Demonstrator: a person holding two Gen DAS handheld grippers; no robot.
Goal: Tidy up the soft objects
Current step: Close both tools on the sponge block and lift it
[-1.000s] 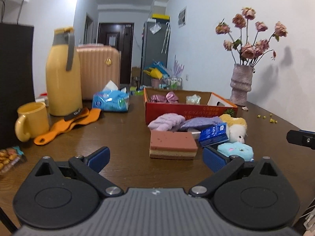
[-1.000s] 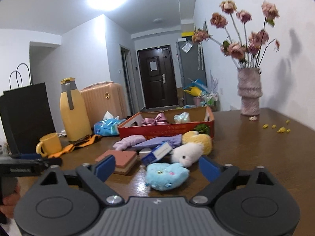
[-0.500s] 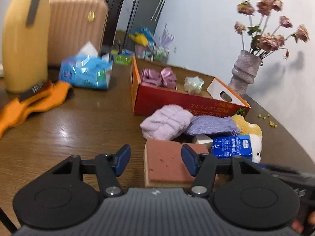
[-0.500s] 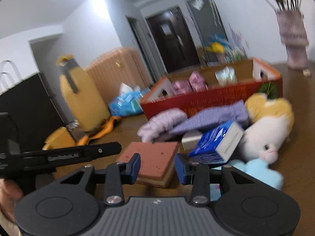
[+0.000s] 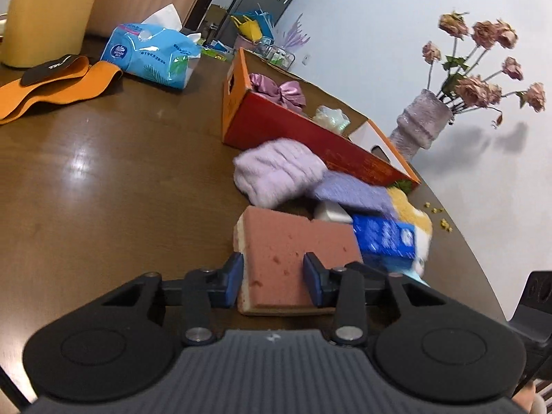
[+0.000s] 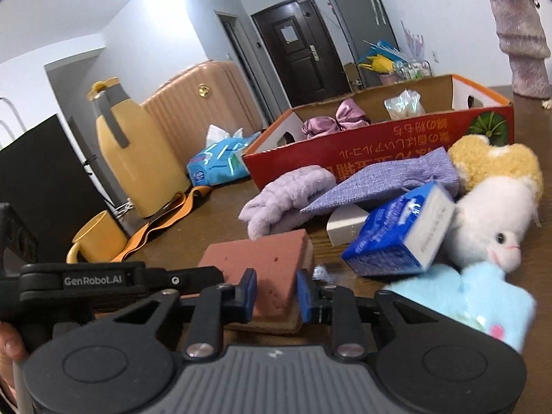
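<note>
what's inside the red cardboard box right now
Inside the red cardboard box lie a pink satin bow and a crinkly clear plastic bundle. The near wall hides the box floor, so anything lying flat behind it cannot be seen.

One sponge (image 5: pixel 293 252) — two plush toys (image 6: pixel 490 220) — one box (image 6: pixel 379 145).
</note>
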